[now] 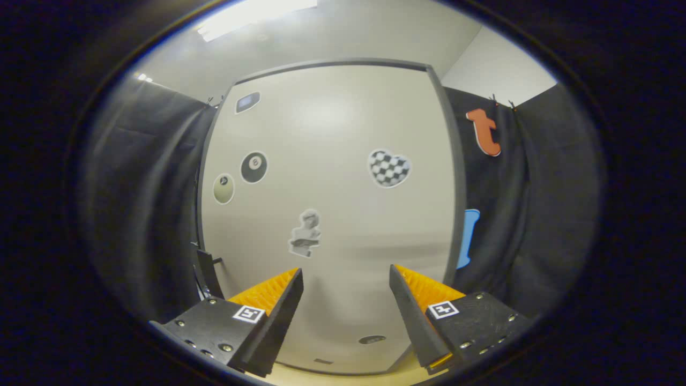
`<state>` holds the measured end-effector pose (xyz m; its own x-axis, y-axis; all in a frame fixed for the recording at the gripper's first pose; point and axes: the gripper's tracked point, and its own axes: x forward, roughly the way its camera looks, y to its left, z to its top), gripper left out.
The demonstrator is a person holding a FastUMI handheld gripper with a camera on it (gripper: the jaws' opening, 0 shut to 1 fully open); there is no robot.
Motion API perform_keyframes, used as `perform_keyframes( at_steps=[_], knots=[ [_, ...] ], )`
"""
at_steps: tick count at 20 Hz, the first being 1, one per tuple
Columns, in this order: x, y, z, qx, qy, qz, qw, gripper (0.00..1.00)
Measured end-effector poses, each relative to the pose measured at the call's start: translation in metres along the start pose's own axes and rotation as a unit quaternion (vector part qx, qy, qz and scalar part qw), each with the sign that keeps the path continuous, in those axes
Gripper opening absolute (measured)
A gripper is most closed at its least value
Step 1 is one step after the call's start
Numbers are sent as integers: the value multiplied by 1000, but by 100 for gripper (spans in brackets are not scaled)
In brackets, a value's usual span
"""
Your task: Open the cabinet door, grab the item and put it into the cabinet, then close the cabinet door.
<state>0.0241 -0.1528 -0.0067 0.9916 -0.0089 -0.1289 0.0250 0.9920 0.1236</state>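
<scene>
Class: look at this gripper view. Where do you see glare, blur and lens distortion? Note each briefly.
Gripper view: a soft glare patch sits high on the cabinet door; the ceiling light is blown out; fisheye bowing curves the door's edges; the statue sticker looks smeared, the checkered heart sticker sharper; the open gripper holds nothing.

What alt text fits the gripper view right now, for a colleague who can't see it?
A closed pale cabinet door with stickers, including a checkered heart and an eight-ball, faces the open, empty claw. A dark handle sits at the door's lower left edge.
</scene>
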Motion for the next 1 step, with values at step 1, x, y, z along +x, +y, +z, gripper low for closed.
perform_keyframes(
  at_steps=[1],
  knots=[
    [-6, -18, 6, -2, -7, -9, 1000, 95]
  ],
)
